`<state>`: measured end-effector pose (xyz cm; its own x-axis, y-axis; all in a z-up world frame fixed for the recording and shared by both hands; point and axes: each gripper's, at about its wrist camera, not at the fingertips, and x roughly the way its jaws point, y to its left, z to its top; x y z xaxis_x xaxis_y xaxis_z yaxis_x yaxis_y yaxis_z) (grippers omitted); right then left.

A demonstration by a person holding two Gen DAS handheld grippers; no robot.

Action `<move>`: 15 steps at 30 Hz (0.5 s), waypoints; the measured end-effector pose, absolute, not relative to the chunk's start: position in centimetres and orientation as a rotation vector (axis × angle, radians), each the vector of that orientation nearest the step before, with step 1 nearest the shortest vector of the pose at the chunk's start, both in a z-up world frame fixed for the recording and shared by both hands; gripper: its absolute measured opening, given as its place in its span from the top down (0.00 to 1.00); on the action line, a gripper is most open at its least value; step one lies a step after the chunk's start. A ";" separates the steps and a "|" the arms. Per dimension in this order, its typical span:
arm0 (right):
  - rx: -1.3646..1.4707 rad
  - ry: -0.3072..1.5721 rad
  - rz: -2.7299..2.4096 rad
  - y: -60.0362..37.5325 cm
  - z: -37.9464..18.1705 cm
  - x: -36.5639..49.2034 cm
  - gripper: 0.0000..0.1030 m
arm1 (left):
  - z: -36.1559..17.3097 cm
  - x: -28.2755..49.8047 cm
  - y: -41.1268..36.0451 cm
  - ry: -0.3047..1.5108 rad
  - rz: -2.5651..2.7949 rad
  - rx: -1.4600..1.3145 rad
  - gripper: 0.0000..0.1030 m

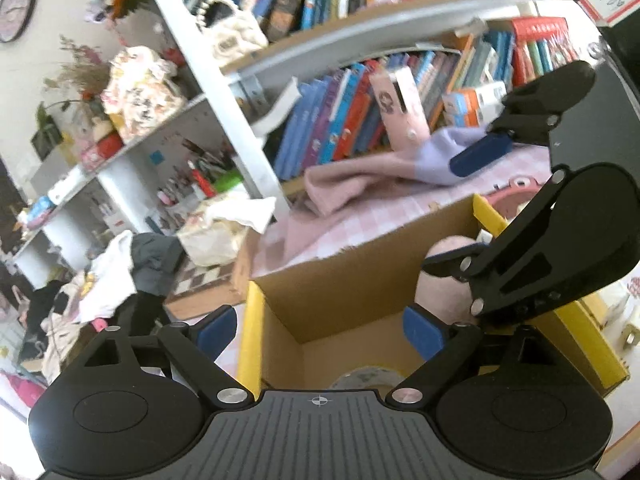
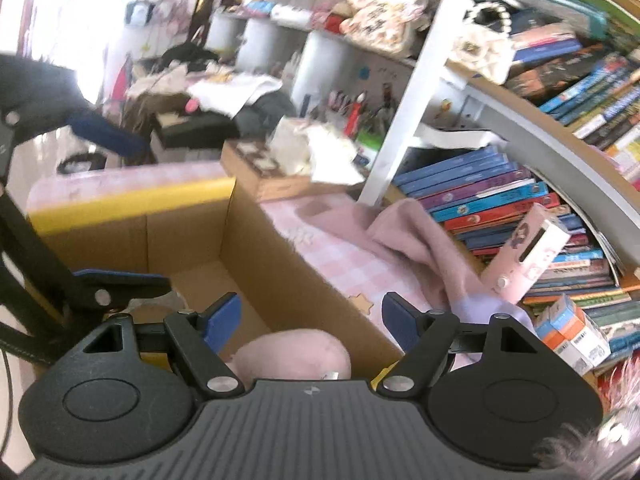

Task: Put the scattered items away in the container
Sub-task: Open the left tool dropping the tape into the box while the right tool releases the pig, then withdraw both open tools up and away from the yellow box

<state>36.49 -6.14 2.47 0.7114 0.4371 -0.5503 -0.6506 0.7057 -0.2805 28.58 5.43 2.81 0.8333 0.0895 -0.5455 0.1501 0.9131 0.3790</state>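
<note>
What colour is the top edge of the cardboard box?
Yellow, on the cardboard box; clearest in the right wrist view.

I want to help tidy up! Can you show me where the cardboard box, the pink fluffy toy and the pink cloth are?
cardboard box (image 2: 256, 236): right wrist view, on its inner brown wall.
pink fluffy toy (image 2: 292, 354): right wrist view, on its rounded top, inside the box.
pink cloth (image 1: 348, 184): left wrist view, on its folded middle.
</note>
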 end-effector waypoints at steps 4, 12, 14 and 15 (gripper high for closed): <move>-0.428 0.447 0.595 -6.8 3.8 35.7 0.26 | 3.4 27.5 6.4 0.580 -0.002 0.375 0.10; -0.358 0.431 0.529 -7.7 5.4 32.5 0.26 | 4.9 24.5 7.8 0.546 0.027 0.280 0.10; -0.337 0.427 0.508 -7.9 5.9 31.4 0.26 | 5.5 23.5 8.0 0.527 0.033 0.264 0.10; -0.328 0.423 0.496 -8.0 6.1 30.8 0.26 | 5.7 23.0 8.0 0.518 0.038 0.257 0.10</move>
